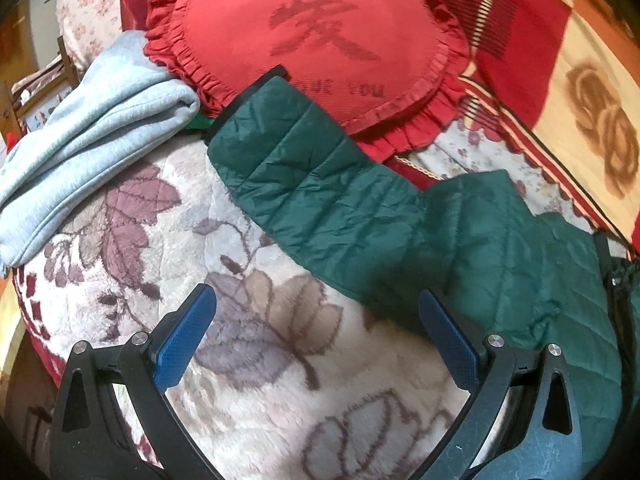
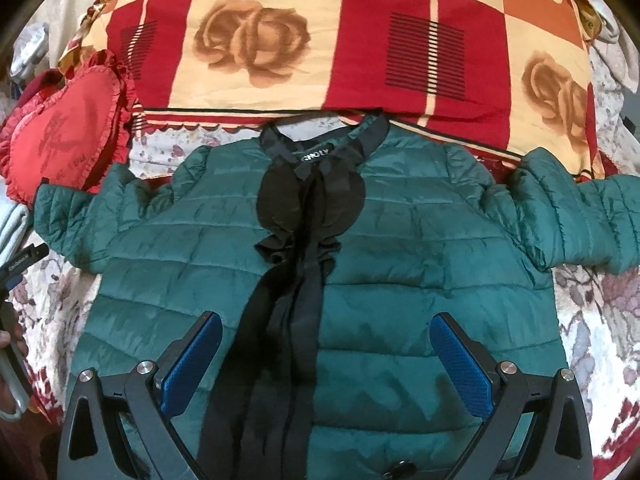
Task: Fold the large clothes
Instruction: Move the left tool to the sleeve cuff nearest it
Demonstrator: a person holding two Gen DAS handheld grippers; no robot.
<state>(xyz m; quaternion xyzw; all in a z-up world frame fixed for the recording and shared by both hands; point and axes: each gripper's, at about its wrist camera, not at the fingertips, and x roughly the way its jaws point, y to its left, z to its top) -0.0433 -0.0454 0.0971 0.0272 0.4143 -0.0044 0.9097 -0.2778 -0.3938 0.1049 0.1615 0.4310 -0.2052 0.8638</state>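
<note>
A dark green quilted jacket (image 2: 400, 248) lies spread flat, front up, on a floral bedspread (image 2: 592, 312), sleeves out to both sides. A black collar and ruffled ribbon (image 2: 296, 240) run down its middle. My right gripper (image 2: 326, 322) is open and empty, hovering above the jacket's lower front. In the left wrist view the jacket's left sleeve (image 1: 304, 160) stretches up-left, its black cuff touching a red heart pillow (image 1: 312, 40). My left gripper (image 1: 316, 304) is open and empty above the bedspread (image 1: 248, 340), just below the sleeve.
A folded light grey garment (image 1: 92, 140) lies left of the sleeve cuff. A red and cream rose-patterned quilt (image 2: 340, 48) is piled behind the jacket's collar. The heart pillow (image 2: 64, 128) sits at the far left. The left gripper's body (image 2: 16, 272) shows at the left edge.
</note>
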